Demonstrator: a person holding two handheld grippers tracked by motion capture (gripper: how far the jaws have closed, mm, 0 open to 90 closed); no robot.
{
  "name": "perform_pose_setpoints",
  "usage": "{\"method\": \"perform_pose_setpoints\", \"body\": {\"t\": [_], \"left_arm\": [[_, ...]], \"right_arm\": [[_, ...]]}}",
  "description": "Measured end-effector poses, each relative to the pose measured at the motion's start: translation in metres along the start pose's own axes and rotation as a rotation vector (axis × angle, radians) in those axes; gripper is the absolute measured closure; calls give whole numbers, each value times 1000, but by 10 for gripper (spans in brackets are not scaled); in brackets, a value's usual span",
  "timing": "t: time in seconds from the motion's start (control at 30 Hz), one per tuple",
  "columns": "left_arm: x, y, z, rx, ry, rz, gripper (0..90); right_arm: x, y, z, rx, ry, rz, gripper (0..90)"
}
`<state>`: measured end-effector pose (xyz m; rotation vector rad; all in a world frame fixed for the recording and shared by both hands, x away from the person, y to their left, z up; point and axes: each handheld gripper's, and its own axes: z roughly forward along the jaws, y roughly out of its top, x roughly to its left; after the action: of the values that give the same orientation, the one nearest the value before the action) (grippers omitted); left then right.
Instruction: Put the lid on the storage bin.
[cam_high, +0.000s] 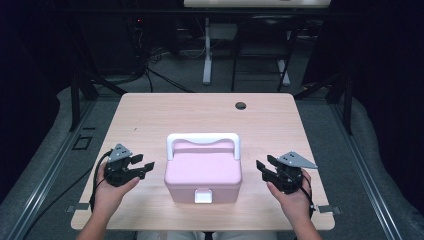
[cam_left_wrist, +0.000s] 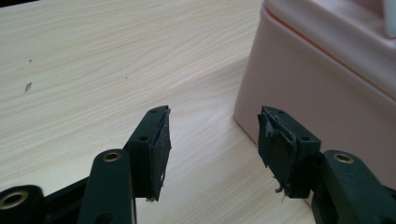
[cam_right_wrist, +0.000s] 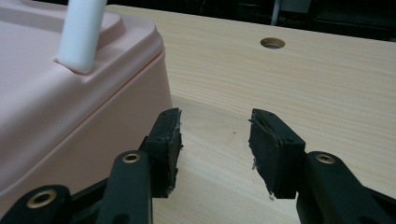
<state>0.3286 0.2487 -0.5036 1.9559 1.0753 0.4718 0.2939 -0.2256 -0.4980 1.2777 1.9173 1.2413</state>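
While your hands flank it, the pink box (cam_high: 203, 172) sits square on the table (cam_high: 150, 115), nearer your edge than the far one, with its white latch (cam_high: 203, 195) facing you and its white handle (cam_high: 203, 140) arching across the far part of the lid. Its sides look close to equal, so you cannot name a clear long axis; the handle runs left to right. Bare wood lies all around: a wide stretch beyond the box up to the hole (cam_high: 240, 105) near the far edge, and a strip on each side where your grippers hover. Only a narrow band separates the box from the near edge. Your left gripper (cam_high: 148, 166) points at the box's left wall, jaws apart with nothing between them; in the left gripper view that wall (cam_left_wrist: 317, 93) stands just beyond the right-hand jaw, not touching. Your right gripper (cam_high: 261, 165) aims at the right wall, jaws likewise spread and empty; in the right gripper view the box (cam_right_wrist: 70, 93) rises just past the left-hand jaw, apart from it.
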Motion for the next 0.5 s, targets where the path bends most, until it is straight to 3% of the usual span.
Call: {"method": "perform_pose_setpoints", "body": {"t": [0.13, 0.5], "left_arm": [[4, -5, 0, -12, 5, -27, 425], [11, -15, 2, -10, 11, -53, 414]], "right_arm": [[-4, -5, 1, 11, -6, 9, 515], [-11, -19, 12, 44, -25, 11, 473]]}}
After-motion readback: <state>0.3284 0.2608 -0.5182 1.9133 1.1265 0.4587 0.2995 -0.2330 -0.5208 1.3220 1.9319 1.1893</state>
